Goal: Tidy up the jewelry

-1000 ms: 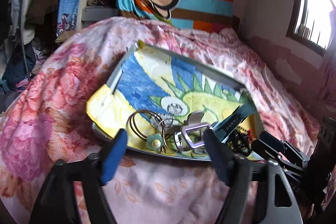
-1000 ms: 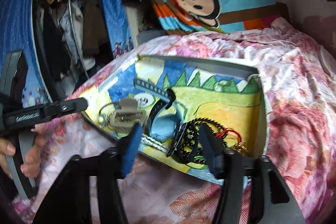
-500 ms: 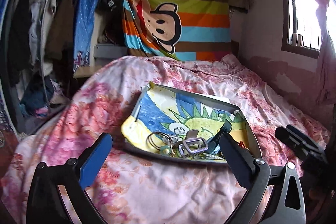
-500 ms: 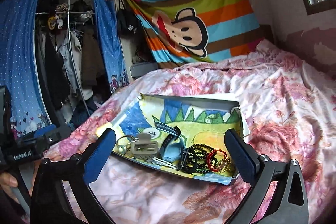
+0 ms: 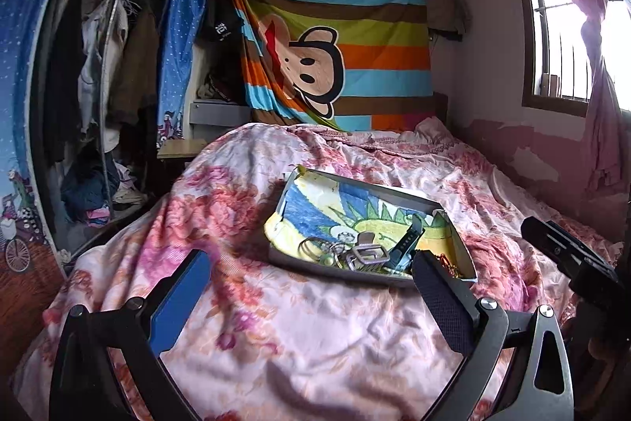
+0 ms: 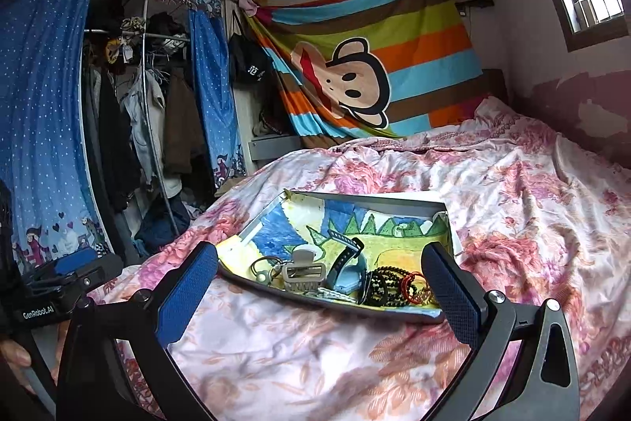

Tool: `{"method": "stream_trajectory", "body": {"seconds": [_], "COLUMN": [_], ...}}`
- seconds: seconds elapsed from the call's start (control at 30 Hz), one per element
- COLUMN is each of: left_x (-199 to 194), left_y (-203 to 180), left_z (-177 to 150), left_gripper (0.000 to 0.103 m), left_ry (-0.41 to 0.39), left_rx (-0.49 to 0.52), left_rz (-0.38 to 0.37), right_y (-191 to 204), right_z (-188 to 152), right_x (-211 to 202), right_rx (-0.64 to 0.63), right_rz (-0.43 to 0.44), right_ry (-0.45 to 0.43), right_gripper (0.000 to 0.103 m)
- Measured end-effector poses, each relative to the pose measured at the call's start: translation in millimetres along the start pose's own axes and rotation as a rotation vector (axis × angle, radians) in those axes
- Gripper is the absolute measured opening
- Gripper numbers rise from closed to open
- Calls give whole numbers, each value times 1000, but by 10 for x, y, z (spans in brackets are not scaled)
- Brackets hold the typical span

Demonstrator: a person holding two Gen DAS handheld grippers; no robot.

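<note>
Here, both your left gripper and right gripper hang spread and empty above the bedspread. The jewelry heaps at the tray's near edge; the beaded bracelets look light, floppy, slippery, so pinch one strand.

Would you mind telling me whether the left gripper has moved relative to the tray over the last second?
Yes. The left gripper has pulled back from the tray, which now looks smaller and farther off on the bedspread, and its jaws stand wider apart.

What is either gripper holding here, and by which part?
Nothing. The left gripper and right gripper are both open and empty, short of the tray.
</note>
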State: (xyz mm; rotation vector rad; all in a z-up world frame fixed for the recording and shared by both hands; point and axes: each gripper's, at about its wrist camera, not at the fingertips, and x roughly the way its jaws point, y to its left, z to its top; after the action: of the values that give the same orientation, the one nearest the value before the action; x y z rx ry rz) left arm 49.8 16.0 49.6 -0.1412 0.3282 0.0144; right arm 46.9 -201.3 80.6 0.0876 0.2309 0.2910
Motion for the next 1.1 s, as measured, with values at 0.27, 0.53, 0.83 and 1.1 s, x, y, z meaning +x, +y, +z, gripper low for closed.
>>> {"method": "stream_trajectory", "body": {"seconds": [0.27,0.53,0.83,1.1], "left_x": [-268,-205,-186,-165], "left_y": [75,37,25,25], "left_z": [-130,-209,-247,-262], "left_gripper": [103,103,103,103], "left_ry": [-51,-30,-25,-14], "left_rx": [16,54,67,75], "left_rz": [43,34,52,52], "right_y": [135,117,74,70], "right_z": [-111,-273,-339,-371], "right_x": [-271,-311,-235,-193], "right_rx": [-44,-57,-38,-32], "right_rz": [-42,-69,-87,-92], "right_ry": [-23,19,41,58], "right_gripper": [102,102,102,102]}}
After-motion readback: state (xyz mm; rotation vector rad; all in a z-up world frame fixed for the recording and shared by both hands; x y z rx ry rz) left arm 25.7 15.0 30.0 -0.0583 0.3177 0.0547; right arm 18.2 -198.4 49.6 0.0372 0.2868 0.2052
